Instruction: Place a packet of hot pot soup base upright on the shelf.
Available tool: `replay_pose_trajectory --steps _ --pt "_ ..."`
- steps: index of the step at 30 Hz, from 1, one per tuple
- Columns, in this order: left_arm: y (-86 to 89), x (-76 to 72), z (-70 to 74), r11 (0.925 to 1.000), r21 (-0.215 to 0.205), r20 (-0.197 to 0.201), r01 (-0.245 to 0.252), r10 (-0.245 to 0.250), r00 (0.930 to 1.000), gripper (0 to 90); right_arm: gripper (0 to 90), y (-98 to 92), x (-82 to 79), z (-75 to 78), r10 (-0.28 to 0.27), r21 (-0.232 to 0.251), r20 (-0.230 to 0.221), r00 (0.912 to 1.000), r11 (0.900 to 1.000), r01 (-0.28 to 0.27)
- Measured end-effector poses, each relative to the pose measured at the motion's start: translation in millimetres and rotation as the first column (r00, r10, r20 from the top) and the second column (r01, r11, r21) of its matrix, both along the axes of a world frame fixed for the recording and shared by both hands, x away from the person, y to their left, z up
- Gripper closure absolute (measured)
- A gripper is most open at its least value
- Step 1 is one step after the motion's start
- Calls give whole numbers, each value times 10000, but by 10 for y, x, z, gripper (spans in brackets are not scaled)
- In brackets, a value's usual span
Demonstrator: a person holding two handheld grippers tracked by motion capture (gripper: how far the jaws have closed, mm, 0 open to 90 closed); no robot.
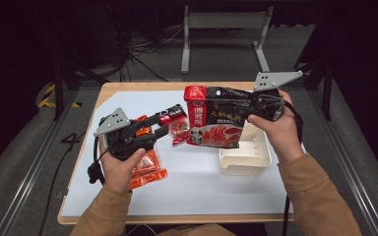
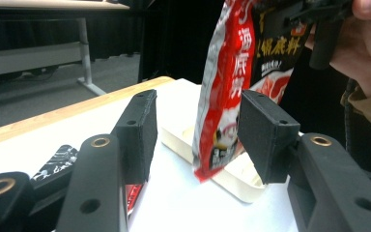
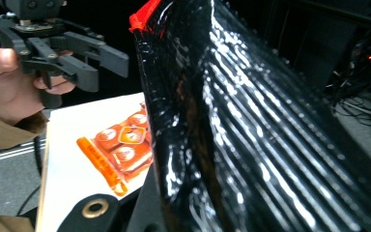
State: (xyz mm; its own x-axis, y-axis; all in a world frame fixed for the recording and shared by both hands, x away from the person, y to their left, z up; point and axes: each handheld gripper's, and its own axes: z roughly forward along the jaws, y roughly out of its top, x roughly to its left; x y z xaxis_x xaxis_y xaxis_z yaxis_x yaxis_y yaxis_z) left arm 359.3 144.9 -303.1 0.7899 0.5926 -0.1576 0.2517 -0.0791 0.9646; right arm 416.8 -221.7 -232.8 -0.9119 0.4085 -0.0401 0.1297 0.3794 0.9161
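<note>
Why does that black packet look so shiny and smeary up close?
Right gripper view: the black-and-red packet sits close to the lens, catching streaky glare, soft in focus. Left gripper view: its lower edge blurs. High view: the white table sheet is bright, surroundings dark.

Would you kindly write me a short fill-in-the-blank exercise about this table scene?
1. The right claw holds a red and black pouch up off the ____.
2. Under the pouch stands a cream ____.
3. The left claw has its jaws ____, with nothing pinched.
4. Beside the left hand lies an ____ packet.

Missing words: table; tray; open; orange
</note>
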Motion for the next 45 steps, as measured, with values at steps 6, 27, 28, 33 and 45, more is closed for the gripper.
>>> replay_pose_trajectory --steps 6,27,28,33,45 --pt "55 51 -44 9996 85 -174 -281 282 9995 491 815 -111 134 46 -339 -44 227 9992 9994 340" --pt "149 139 -115 9979 22 -629 -642 642 9960 482 812 -392 588 29 -992 -644 738 9923 9925 1040" --pt "149 143 -117 9977 65 -645 -669 672 9957 482 812 -406 604 25 -1000 -639 760 9921 9924 1049" --pt "147 153 -123 9974 192 -686 -690 702 9952 479 812 -484 690 -15 -1049 -630 879 9906 9919 1107" --pt "175 193 -150 9953 448 -887 -858 895 9920 441 809 -623 819 -143 -1339 -580 801 9878 9886 1387"
